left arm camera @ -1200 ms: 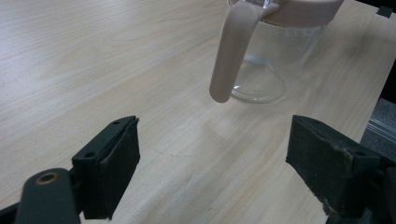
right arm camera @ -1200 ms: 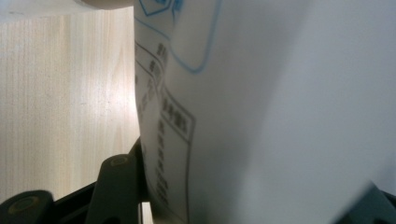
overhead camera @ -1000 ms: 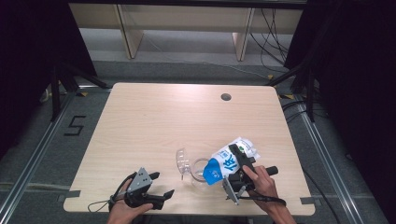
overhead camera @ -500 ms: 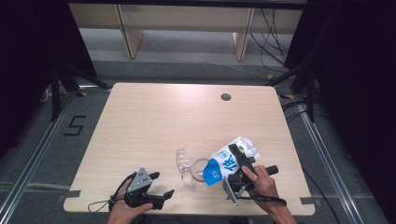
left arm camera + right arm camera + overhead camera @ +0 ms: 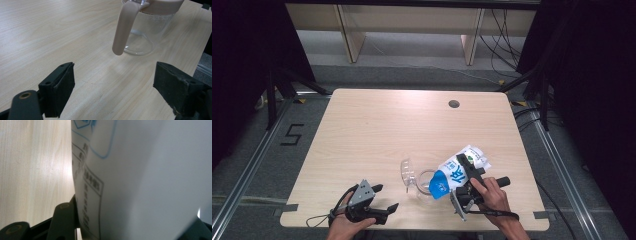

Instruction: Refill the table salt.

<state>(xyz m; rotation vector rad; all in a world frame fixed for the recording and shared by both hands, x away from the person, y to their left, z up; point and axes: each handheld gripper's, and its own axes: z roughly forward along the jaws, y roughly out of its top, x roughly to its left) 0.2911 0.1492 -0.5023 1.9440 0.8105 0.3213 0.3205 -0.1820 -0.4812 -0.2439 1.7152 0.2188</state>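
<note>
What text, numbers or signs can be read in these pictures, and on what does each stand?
"5": dark marking on the grey floor left of the wooden table.
White-and-blue soft pouch, clamped in the right gripper: large blue characters and boxed fine print, too blurred to read.
Clear glass jug with beige handle: no text.

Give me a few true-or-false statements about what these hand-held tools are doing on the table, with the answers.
1. The right tool grips a white and blue pouch. True.
2. The left tool holds the glass jug by its handle. False: its jaws are open with nothing between them, apart from the jug.
3. The pouch is tilted with its blue end over the jug's mouth. True.
4. The jug lies on its side. False: it stands upright on the table.
5. The jug's handle is black. False: it is pale beige.
</note>
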